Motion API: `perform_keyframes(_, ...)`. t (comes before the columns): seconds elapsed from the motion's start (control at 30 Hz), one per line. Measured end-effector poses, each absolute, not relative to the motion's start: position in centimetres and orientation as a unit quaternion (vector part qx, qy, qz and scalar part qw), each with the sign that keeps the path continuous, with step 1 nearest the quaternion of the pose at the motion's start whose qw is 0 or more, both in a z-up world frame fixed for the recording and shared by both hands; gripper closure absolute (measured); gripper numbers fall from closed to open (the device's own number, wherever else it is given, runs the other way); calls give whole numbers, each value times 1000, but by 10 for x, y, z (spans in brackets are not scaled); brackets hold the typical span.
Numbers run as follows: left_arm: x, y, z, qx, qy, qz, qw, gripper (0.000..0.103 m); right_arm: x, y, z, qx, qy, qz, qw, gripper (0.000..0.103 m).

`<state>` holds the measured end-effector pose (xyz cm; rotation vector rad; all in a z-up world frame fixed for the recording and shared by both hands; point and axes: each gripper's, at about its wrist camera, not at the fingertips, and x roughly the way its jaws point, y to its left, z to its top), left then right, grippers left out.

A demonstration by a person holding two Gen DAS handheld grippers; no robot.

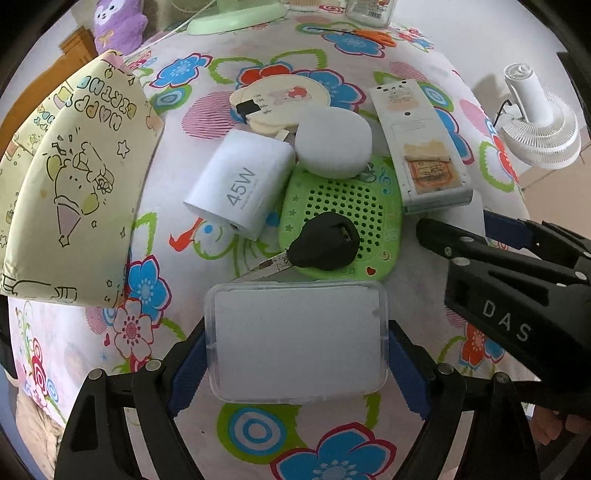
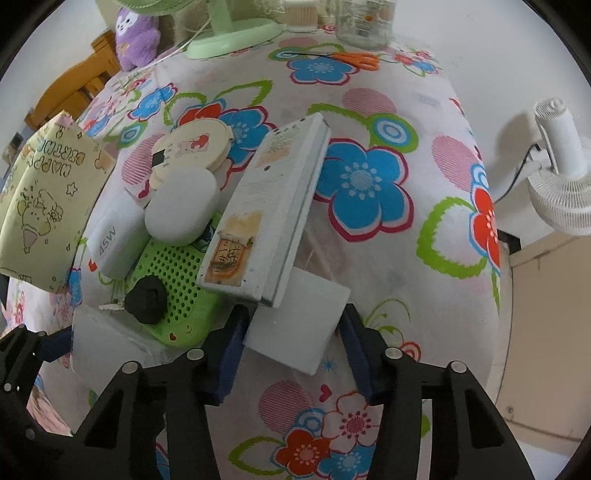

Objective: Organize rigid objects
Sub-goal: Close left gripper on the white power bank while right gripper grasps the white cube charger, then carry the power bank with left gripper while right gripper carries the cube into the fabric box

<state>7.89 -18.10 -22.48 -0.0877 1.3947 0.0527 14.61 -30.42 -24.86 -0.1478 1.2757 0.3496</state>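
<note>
My left gripper [image 1: 297, 347] is shut on a clear plastic case [image 1: 297, 341] with a white insert, held low over the floral tablecloth. My right gripper [image 2: 295, 332] is shut on a white square block [image 2: 299, 325]. A pile lies just ahead: a white 45W charger [image 1: 240, 184], a green perforated speaker [image 1: 343, 218], a black-headed key [image 1: 321, 245], a white rounded case [image 1: 332, 142], a cream round compact [image 1: 280, 99] and a white remote [image 1: 417, 144]. The remote rests tilted against the block in the right wrist view [image 2: 266, 206].
A yellow "Happy Birthday" gift bag [image 1: 70, 184] stands at the left. Orange scissors [image 1: 369, 35], a glass jar [image 2: 364, 20], a green fan base [image 1: 236, 18] and a purple plush [image 1: 116, 22] sit at the back. A white fan [image 1: 535, 118] is off the right edge.
</note>
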Motion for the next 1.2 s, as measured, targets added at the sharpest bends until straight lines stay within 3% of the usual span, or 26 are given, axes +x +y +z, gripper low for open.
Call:
perform_keyframes(0.63, 75, -185, -218, -23, 632, -16, 774, 14, 108, -330, -235, -25, 596, 107, 795, 57)
perform_keyframes(1.2, 77, -188, -176, 0, 604, -36, 796, 14, 96, -331, -190, -4, 561, 91, 823, 58)
